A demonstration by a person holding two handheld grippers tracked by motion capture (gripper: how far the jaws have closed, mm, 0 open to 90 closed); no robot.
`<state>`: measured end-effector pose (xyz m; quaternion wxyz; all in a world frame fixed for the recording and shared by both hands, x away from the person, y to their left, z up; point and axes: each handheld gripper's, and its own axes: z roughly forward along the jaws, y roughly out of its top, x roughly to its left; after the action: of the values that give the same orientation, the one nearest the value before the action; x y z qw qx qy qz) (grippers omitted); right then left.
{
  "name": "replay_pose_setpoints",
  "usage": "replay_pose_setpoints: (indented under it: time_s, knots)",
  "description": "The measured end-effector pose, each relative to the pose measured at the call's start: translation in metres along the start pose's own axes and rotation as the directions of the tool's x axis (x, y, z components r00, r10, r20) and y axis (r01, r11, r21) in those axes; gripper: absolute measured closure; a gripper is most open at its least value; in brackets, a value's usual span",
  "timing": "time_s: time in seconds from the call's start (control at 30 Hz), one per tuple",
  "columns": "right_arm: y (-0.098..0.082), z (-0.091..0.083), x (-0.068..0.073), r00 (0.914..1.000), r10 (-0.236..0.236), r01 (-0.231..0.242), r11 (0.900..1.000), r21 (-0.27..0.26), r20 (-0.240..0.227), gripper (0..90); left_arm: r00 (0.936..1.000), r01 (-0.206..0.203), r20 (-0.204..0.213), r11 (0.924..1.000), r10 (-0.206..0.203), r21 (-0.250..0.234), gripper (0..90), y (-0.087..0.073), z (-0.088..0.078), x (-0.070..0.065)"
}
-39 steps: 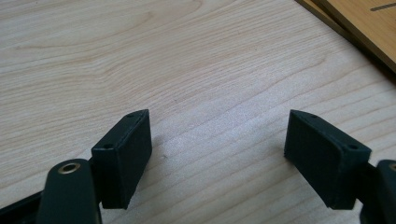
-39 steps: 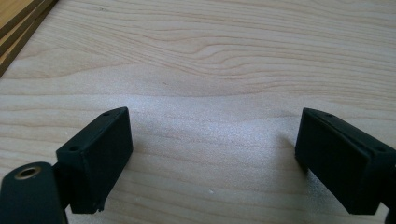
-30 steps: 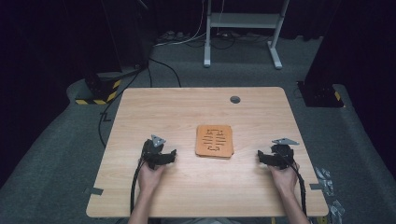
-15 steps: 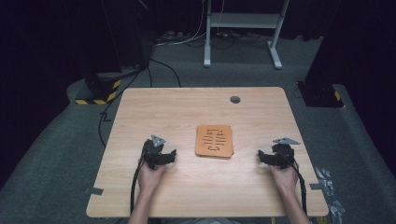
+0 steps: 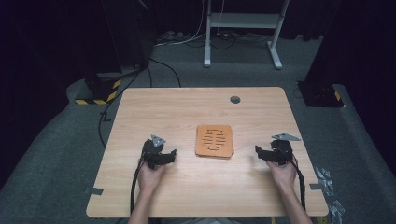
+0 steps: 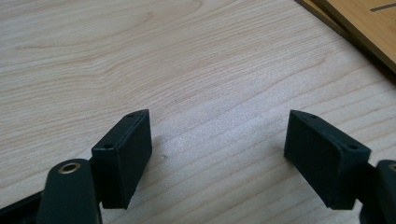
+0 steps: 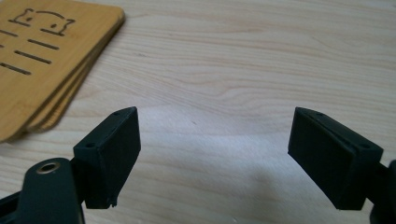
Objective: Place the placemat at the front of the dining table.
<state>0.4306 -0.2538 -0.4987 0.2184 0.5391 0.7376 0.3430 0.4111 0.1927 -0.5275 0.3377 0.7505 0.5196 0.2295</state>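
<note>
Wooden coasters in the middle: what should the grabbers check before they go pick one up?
1. Left gripper open: ok, jaws wide apart in the left gripper view.
2. Right gripper open: ok, jaws wide apart too.
3. Both jaws empty: ok, bare table between them.
4. Stack of wooden coasters lying flat: ok, edges roughly lined up.
5. Path to the stack free: ok, nothing lies between either gripper and it.
6. How many coasters are stacked: cannot tell exactly; several layered edges show.
</note>
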Motion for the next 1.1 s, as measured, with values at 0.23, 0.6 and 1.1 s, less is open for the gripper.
replay_pose_setpoints:
  time_s: [0.23, 0.6, 1.1]
  knots:
    - [0.011, 0.006, 0.013, 0.9999, -0.01, 0.011, 1.0, 0.012, -0.009, 18.2, 1.0, 0.001, -0.001, 1.0, -0.001, -0.001, 23.5, 0.0, 0.0, 0.0]
    - [0.021, 0.015, 0.027, 0.999, -0.036, 0.036, 0.999, 0.013, -0.025, 25.5, 1.0, 0.003, -0.003, 1.0, -0.003, -0.001, 23.8, 0.0, 0.0, 0.0]
    - [0.039, 0.018, 0.039, 0.9951, -0.041, 0.042, 0.999, 0.008, -0.09, 27.4, 1.0, 0.005, -0.008, 1.0, -0.005, -0.003, 24.4, 0.0, 0.0, 0.001]
